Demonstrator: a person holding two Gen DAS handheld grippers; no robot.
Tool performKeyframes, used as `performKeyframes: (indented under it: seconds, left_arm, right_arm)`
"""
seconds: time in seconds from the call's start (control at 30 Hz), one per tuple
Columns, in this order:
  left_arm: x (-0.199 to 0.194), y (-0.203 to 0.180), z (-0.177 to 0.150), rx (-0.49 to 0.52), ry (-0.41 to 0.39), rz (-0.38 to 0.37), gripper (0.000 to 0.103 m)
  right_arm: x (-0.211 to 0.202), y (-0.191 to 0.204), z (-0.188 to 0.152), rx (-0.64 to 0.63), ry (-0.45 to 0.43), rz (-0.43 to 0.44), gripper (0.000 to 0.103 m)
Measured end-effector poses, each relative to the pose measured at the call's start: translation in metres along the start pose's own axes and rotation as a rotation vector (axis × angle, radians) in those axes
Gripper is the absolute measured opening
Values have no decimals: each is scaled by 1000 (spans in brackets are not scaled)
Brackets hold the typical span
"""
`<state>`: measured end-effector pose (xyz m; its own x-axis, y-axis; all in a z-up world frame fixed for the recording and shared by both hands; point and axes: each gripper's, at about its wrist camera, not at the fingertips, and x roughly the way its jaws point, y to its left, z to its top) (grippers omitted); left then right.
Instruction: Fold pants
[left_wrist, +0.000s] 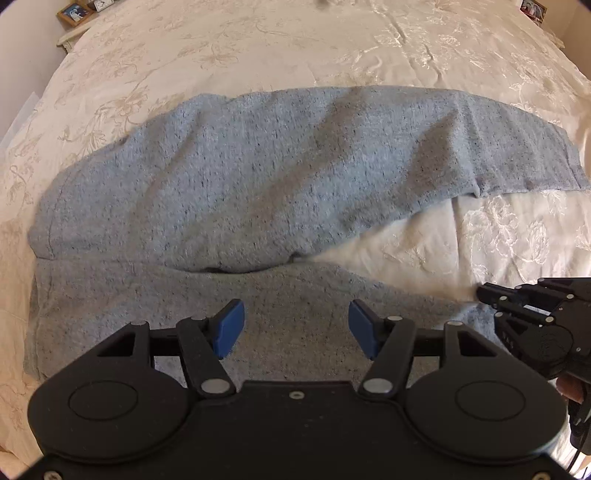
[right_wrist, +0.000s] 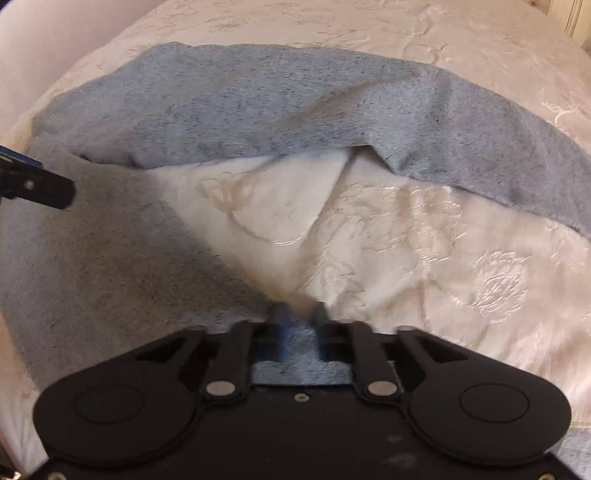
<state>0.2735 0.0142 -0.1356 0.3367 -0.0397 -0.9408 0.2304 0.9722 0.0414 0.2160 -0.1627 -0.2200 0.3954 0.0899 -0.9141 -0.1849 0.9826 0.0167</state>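
The grey pants (left_wrist: 236, 177) lie spread across a cream bedspread (left_wrist: 258, 48) with a pale flower pattern; one leg (left_wrist: 388, 140) runs along the far side and ends at a hem on the right, while the other leg (left_wrist: 207, 306) lies nearer, directly beneath the left gripper (left_wrist: 296, 328); a wedge of bare bedspread shows between the two legs. The left gripper hangs above the near leg with its blue pads (left_wrist: 231, 326) spread wide and nothing between them; the pads are clear of the cloth. The right gripper (right_wrist: 297, 314) has its jaws drawn in close on a bunch of the near leg's fabric, which is pinched between the fingers and gathers up toward the camera; in the left wrist view it shows at the right edge, at the end of that leg, with part of a hand (left_wrist: 570, 391) behind it. Small picture frames (left_wrist: 75, 13) stand on a ledge beyond the far left corner of the bed.
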Motion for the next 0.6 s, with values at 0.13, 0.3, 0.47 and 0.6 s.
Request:
performKeyframes:
  seconds: [0.13,0.3,0.47,0.6]
  left_arm:
    - [-16,14,33,-15,-68,20,65]
    - [-23,28,77,-58,-147,59,65]
    - [-15,36,110,-93,-187,121,65]
    - [2,42,125,-120,-166,126,66]
  right_arm:
    - [-14,-33,25,209,-27,30,15]
    - [-35,-88,73,327,-112,-61,33]
    - [-29,-156,123,475,-154,-175,36]
    - [-1,-200,159,618,-137,-229,38]
